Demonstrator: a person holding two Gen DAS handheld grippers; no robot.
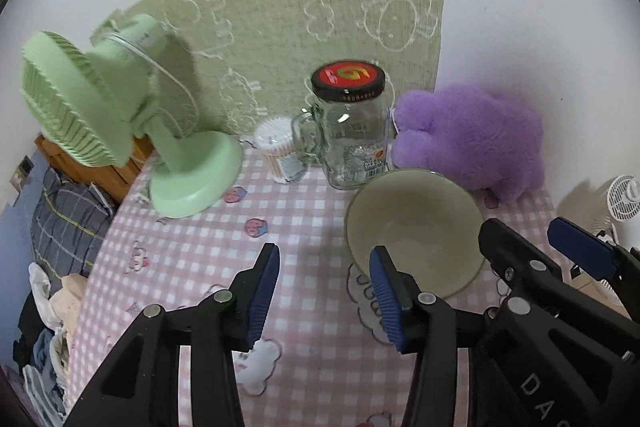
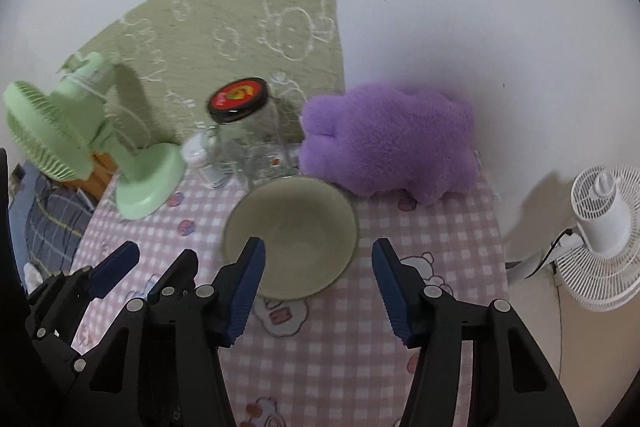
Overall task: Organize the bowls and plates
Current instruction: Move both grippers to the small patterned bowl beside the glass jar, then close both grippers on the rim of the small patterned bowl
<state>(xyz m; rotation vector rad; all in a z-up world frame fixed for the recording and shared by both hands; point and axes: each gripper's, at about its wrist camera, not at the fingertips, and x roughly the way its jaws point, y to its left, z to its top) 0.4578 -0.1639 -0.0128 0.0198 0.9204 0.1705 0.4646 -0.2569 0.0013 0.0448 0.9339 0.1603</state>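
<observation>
Beige bowl (image 1: 416, 233) sits upright on the pink checked tablecloth (image 1: 304, 211), right of centre in the left wrist frame, just in front of the glass jar (image 1: 352, 131) and purple plush toy (image 1: 472, 139). Left gripper (image 1: 324, 291): jaws spread, nothing between them, right pad overlapping the bowl's near rim. Right gripper (image 2: 318, 291): jaws spread, empty, at the bowl's near edge. Green fan (image 1: 120, 115) stands at left.
</observation>
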